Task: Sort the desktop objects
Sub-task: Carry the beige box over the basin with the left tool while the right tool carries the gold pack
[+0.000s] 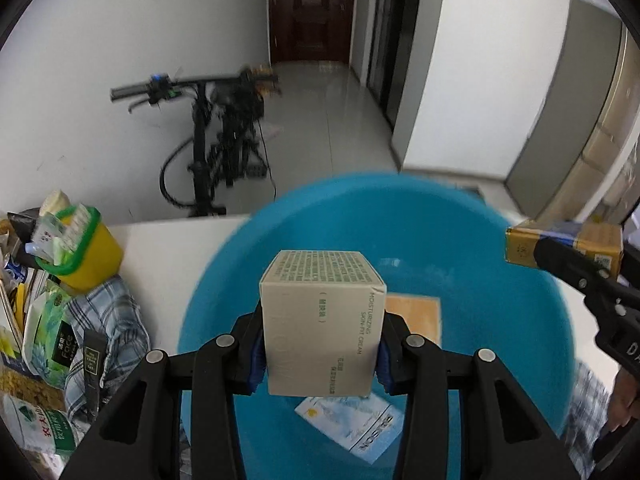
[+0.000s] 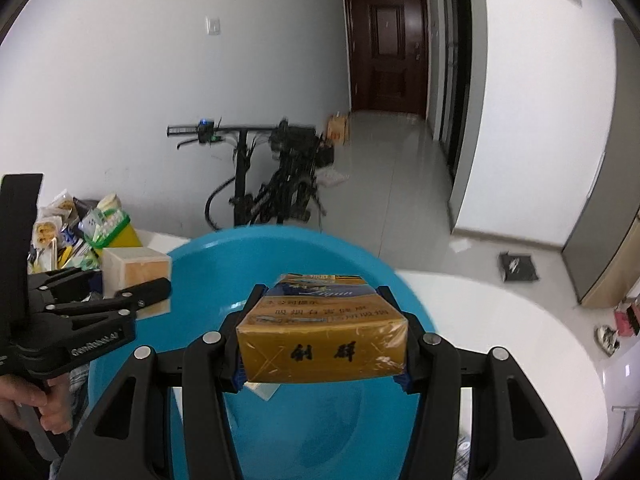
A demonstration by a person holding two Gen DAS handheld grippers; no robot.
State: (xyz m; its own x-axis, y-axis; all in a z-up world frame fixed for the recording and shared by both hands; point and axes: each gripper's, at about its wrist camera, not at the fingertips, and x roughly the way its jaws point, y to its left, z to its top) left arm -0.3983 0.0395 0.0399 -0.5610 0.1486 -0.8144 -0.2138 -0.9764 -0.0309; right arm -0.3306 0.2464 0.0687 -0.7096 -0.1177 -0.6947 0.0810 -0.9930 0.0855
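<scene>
**Over the blue basin, two boxes held**

Above the blue basin [image 1: 500,264], on a white table [image 1: 168,256]: left gripper [image 1: 320,354] partly closed, blue pads pressed against both sides of a beige cream box [image 1: 320,320], held clear of the basin floor. On that floor below, a flat orange packet [image 1: 416,316] and a pale blue sachet [image 1: 352,426]. Left of the basin, a yellow bin [image 1: 90,254] with a green rim, stuffed with small packets, beside a heap of snack bags [image 1: 44,344] and a plaid cloth [image 1: 108,312].

Off to the right, over the basin's rim: right gripper [image 2: 322,354], likewise partly closed, clamped on a gold cigarette pack [image 2: 324,344], blue-topped, lying flat between the pads. Seen from the right wrist, left gripper at the far left edge, gripped by a hand [image 2: 40,408]. Behind the table, a black folded bicycle [image 2: 276,184] against the wall and a dark door [image 2: 386,52] down the hallway.
</scene>
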